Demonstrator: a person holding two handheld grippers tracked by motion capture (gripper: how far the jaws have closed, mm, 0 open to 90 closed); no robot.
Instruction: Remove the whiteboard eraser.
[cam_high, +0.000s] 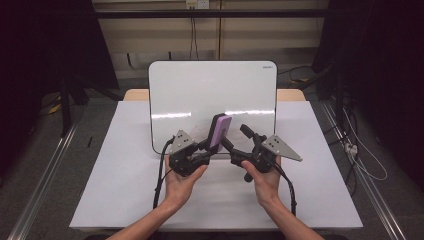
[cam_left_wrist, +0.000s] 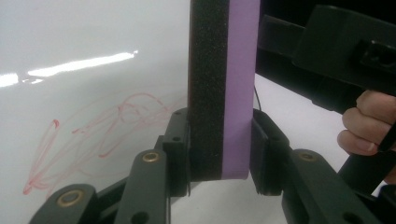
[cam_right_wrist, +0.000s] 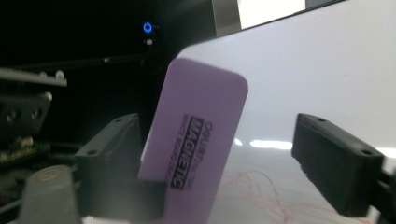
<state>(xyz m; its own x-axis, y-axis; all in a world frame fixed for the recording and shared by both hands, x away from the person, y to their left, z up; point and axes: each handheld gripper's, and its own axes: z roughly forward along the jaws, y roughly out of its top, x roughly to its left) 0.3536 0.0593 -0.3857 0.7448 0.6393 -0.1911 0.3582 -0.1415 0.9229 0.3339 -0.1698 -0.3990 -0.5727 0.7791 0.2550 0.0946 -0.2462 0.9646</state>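
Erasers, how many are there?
1. The purple magnetic whiteboard eraser stands upright, clamped in the left gripper, in front of the whiteboard with red scribbles. The right gripper is open around it.

Both forearms enter from the near table edge, each hand carrying a gripper, jaws angled inward toward each other.

Left hand is palm-up beneath the left gripper, whose pads are clamped flat on both faces of the eraser, held upright. Right hand grips the right gripper; its jaws stand apart, one beside the eraser, the other clear of it.
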